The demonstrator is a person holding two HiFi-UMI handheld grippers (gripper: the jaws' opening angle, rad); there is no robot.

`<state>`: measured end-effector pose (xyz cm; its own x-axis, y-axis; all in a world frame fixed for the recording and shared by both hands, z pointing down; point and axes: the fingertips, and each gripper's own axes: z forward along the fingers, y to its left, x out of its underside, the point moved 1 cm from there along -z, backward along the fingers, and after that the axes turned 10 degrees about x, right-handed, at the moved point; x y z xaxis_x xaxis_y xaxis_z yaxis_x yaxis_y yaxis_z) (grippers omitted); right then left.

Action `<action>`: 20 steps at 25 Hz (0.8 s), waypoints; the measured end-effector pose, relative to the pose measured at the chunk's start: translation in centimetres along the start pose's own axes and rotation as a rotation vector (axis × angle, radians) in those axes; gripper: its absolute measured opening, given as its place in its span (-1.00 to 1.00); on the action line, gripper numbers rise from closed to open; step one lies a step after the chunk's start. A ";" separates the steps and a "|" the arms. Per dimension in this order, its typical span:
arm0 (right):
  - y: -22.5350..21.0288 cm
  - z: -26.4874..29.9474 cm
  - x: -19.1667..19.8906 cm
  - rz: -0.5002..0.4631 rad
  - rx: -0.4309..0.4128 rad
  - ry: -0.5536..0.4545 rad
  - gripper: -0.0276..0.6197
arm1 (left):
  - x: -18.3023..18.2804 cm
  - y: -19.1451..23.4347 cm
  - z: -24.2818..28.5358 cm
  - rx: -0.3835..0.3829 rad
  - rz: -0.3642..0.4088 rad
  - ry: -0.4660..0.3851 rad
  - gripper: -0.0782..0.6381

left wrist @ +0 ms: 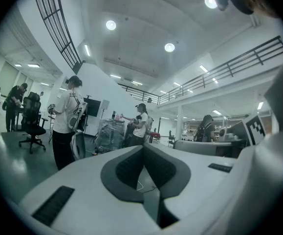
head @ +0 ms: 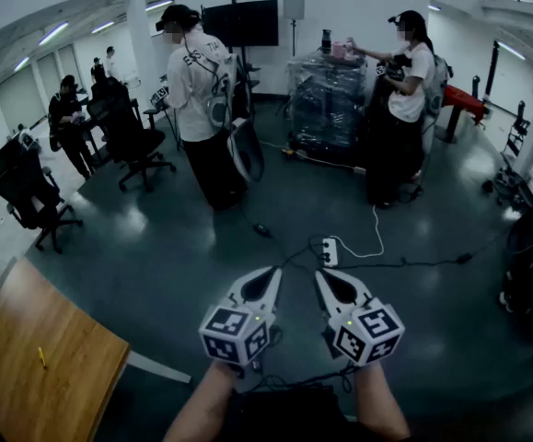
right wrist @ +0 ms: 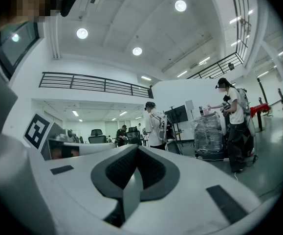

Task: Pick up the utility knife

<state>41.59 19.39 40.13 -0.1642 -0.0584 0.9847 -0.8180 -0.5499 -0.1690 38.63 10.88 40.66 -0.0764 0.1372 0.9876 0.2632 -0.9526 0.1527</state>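
Observation:
In the head view a small, slim yellow object [head: 40, 357], too small to identify, lies on a wooden table [head: 73, 376] at the lower left. It appears in neither gripper view. My left gripper [head: 268, 276] and right gripper [head: 326, 279] are held side by side, level, above the dark floor and well right of that table. Both point out into the room. The left gripper [left wrist: 143, 148] has its jaws closed tip to tip with nothing between them. The right gripper [right wrist: 135, 148] is likewise shut and empty.
A white power strip [head: 330, 250] and cables lie on the floor just ahead. Two people stand further off, one at centre [head: 202, 90] and one by a wrapped pallet [head: 329, 99]. Office chairs [head: 36, 196] and more people are at the left.

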 end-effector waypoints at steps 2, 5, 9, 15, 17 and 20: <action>0.0 -0.2 -0.2 -0.003 0.000 0.000 -0.89 | -0.1 -0.2 -0.1 -0.001 0.000 0.001 -0.76; 0.2 -0.4 -0.4 0.006 -0.004 -0.010 -0.89 | -0.2 -0.4 -0.4 -0.006 0.003 0.001 -0.76; 0.7 -0.3 -0.4 0.009 -0.019 -0.018 -0.88 | -0.2 -0.3 -1.0 -0.018 0.009 0.003 -0.76; 1.7 -0.2 -0.3 0.001 -0.042 -0.014 -0.88 | -0.2 0.1 -2.4 -0.050 0.012 -0.001 -0.76; 2.2 0.0 -0.1 -0.006 -0.061 -0.015 -0.88 | 0.0 0.4 -3.1 -0.068 0.013 -0.002 -0.76; 3.5 0.6 0.2 -0.019 -0.102 -0.010 -0.88 | 0.3 1.3 -4.5 -0.108 0.010 -0.004 -0.76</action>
<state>39.03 16.91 39.76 -0.1437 -0.0572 0.9880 -0.8730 -0.4629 -0.1538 34.60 8.44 41.01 -0.0703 0.1289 0.9892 0.1589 -0.9775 0.1386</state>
